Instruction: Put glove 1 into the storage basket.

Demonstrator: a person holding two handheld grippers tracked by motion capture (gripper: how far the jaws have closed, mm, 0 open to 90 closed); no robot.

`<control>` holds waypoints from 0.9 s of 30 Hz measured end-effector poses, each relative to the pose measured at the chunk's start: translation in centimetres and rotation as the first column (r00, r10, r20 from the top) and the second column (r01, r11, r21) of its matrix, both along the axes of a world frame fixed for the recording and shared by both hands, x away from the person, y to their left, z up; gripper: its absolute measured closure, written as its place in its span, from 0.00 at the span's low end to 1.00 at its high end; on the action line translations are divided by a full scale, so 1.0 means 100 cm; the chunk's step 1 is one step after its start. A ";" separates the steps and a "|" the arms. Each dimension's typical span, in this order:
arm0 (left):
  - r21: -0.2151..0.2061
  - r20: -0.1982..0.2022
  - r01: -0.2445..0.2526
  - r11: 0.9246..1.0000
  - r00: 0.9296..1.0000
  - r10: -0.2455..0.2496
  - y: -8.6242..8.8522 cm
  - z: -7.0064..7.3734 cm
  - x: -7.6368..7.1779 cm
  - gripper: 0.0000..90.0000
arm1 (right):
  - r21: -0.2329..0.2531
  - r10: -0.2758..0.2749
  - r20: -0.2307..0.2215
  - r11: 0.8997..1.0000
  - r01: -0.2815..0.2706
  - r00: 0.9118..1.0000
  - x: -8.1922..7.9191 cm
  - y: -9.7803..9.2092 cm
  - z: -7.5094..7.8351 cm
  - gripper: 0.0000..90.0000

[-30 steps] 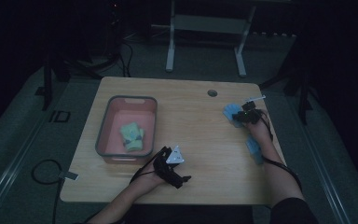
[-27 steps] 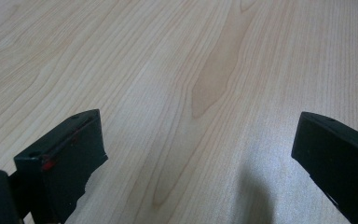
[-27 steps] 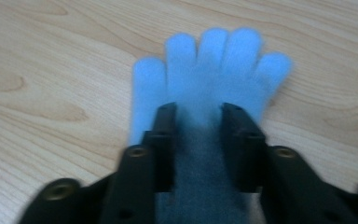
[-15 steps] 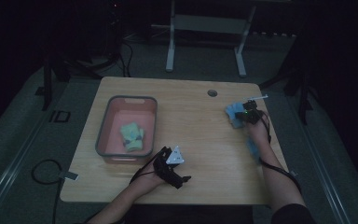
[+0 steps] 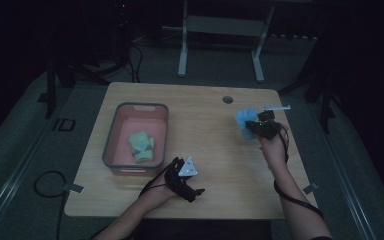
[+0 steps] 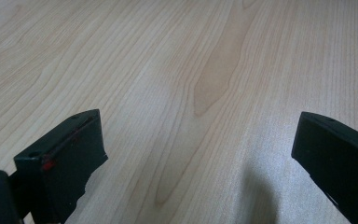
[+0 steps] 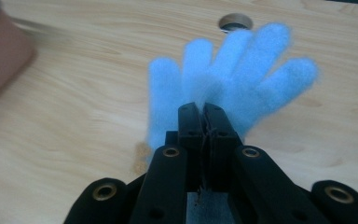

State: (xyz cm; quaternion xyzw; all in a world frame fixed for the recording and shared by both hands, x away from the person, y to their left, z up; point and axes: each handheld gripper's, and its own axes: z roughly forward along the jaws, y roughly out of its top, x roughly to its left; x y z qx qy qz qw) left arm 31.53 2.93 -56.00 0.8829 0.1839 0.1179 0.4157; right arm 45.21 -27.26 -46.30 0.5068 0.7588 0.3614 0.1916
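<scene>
Left gripper [image 5: 182,176] rests low on the light wooden bench [image 5: 205,150] near its front edge, held by the person's left hand [image 5: 157,192], with a grey three-cornered plate on top. Seen from the left gripper view, its two black jaws stand wide apart with nothing but bare wood grain between them. Just to the left of it in the high view sits a pink rectangular plastic bin with a grey rim [image 5: 111,145], and inside the bin lies a crumpled pale green cloth item [image 5: 141,146] with a bit of blue on it; what exactly it is cannot be told.

Farther right, near the bench's back edge, a small round grey cable hole [image 5: 227,99] is set into the wood. To its right the right gripper [image 5: 252,126] is clamped on a fuzzy light blue glove [image 5: 245,120], held up by the person's right hand [image 5: 272,147], and a cable runs back along the forearm. From the right gripper view the jaws are pressed together on the glove [image 7: 233,88] near its cuff, and its fingers fan out away from the camera, pointing toward the cable hole [image 7: 235,22]. Whether the glove touches the wood cannot be told.
</scene>
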 end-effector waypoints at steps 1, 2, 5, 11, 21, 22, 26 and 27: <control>0.002 -0.001 0.001 1.000 1.000 -0.001 0.000 0.000 0.000 0.03 | 0.007 -0.004 0.003 1.000 0.004 1.000 -0.005 0.003 0.002 0.97; 0.001 -0.001 0.000 1.000 1.000 0.000 0.000 0.000 0.000 0.03 | 0.004 -0.002 0.008 1.000 0.002 1.000 -0.011 0.006 0.003 0.97; -0.002 0.000 0.001 1.000 1.000 -0.001 0.001 0.000 0.000 0.03 | 0.015 -0.008 0.014 1.000 0.008 1.000 -0.026 0.013 0.005 0.97; -0.001 0.003 -0.002 1.000 1.000 0.002 0.002 0.001 0.000 0.03 | 0.025 0.028 0.018 0.999 -0.029 0.999 -0.051 0.030 0.002 0.97; -0.006 0.006 -0.003 1.000 1.000 0.003 0.002 0.001 0.000 0.03 | 0.020 0.026 0.025 0.999 -0.027 0.999 -0.083 0.047 0.000 0.97; -0.003 0.008 -0.003 1.000 1.000 0.003 0.002 0.001 0.000 0.03 | 0.028 0.024 0.021 0.999 -0.024 1.000 -0.086 0.048 -0.001 0.97; -0.010 0.013 -0.006 1.000 1.000 0.006 0.004 0.002 0.000 0.03 | 0.009 0.013 0.005 1.000 -0.013 1.000 -0.095 0.053 -0.013 0.97; -0.010 0.013 -0.006 1.000 1.000 0.006 0.004 0.002 0.000 0.03 | 0.003 0.009 0.001 1.000 -0.009 1.000 -0.096 0.054 -0.015 0.97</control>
